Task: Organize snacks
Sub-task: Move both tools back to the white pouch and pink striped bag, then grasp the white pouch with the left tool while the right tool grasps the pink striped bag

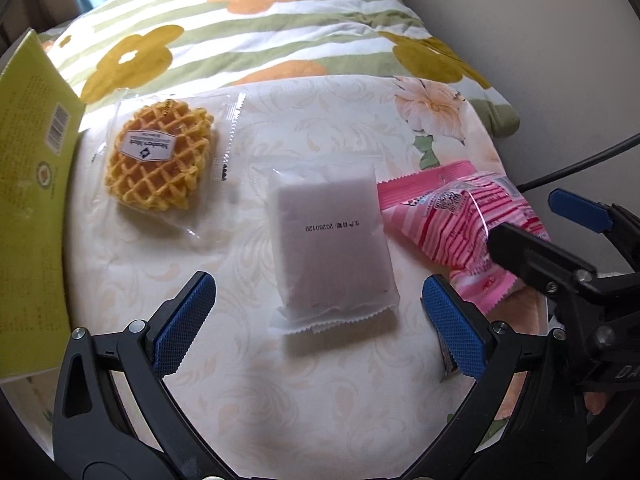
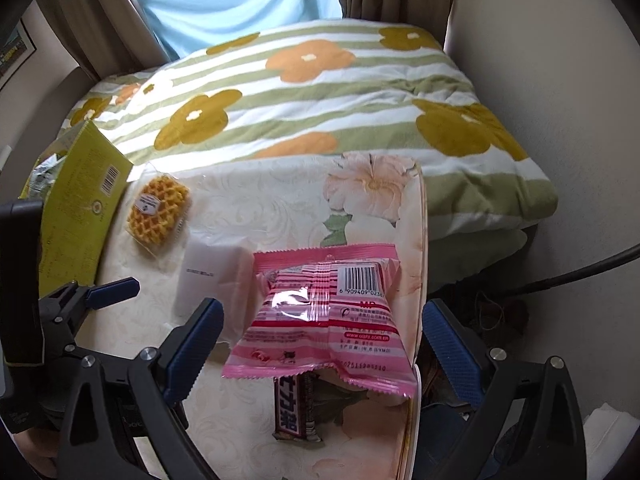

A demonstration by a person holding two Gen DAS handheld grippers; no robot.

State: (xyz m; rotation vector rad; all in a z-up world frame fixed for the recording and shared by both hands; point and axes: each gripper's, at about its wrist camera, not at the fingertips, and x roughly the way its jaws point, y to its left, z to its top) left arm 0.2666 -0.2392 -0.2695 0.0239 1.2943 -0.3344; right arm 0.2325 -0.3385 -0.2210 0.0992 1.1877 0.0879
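Note:
Several wrapped snacks lie on a cream floral table [image 1: 280, 392] [image 2: 280, 200]. A waffle in clear wrap [image 1: 158, 156] [image 2: 158, 210] sits far left. A white packet [image 1: 332, 240] [image 2: 212, 276] lies in the middle, its near end between the spread fingers of my open left gripper [image 1: 318, 282], untouched. A pink striped packet [image 1: 460, 224] [image 2: 324, 312] rests by the table's right edge, overlapping the far end of a dark chocolate bar [image 2: 298, 408]. My right gripper [image 2: 322, 308] [image 1: 524, 220] is open, with the pink packet between its fingers and gaps on both sides.
A yellow-green box [image 1: 28, 200] [image 2: 80, 208] stands along the table's left side, beside the waffle. A flowered striped blanket [image 1: 260, 20] [image 2: 320, 100] lies on a bed beyond the table. A black cable [image 1: 580, 164] [image 2: 580, 272] runs at the right, past the table's edge.

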